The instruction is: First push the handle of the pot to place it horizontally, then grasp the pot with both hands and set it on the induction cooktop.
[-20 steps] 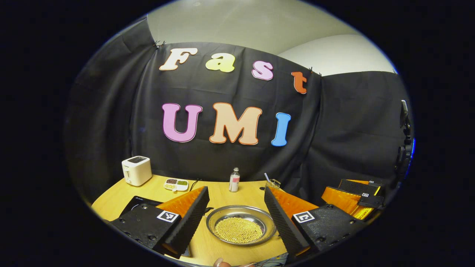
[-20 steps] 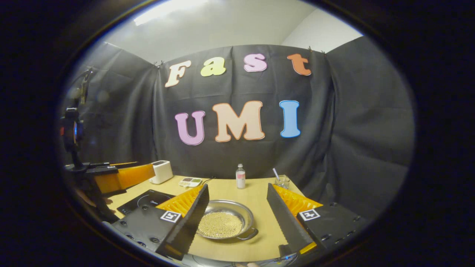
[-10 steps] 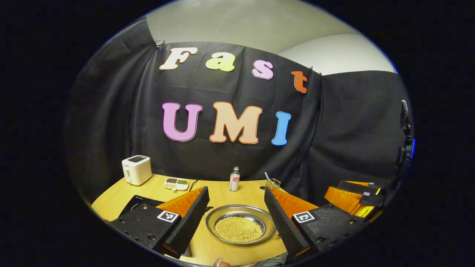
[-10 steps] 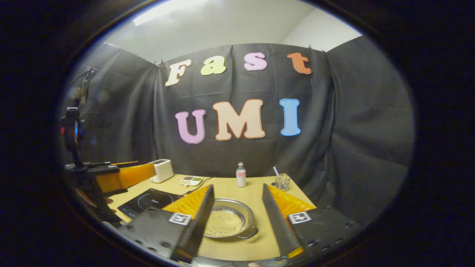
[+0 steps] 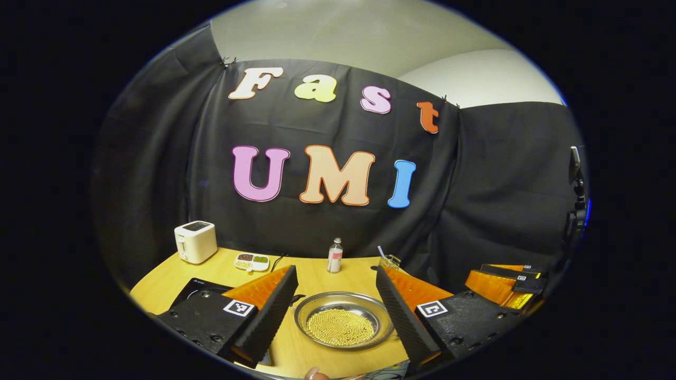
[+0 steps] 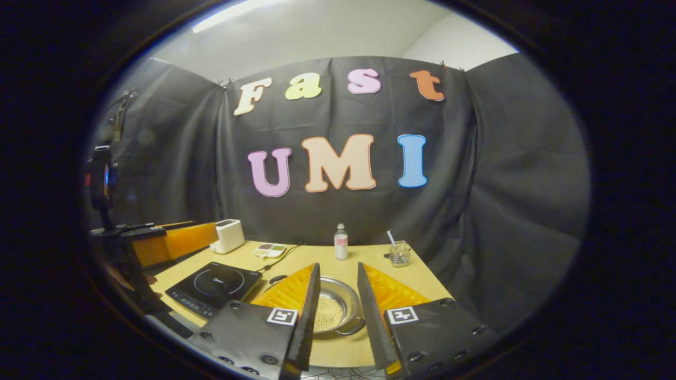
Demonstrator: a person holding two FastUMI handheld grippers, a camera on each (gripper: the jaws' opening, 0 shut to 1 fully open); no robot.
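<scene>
Right gripper has pulled its jaws in a lot over the last second: a narrow gap now, nothing between them, held above the desk. That looks like setup for nudging the handle of the shallow round steel pot of yellow beads, which sits mid-desk and points toward the near-right. Left gripper hasn't budged, jaws wide open and empty, framing the pot from above. The black induction cooktop waits just left of the pot on the wooden desk. Toaster, bottle and glass stand well back, out of the way.
</scene>
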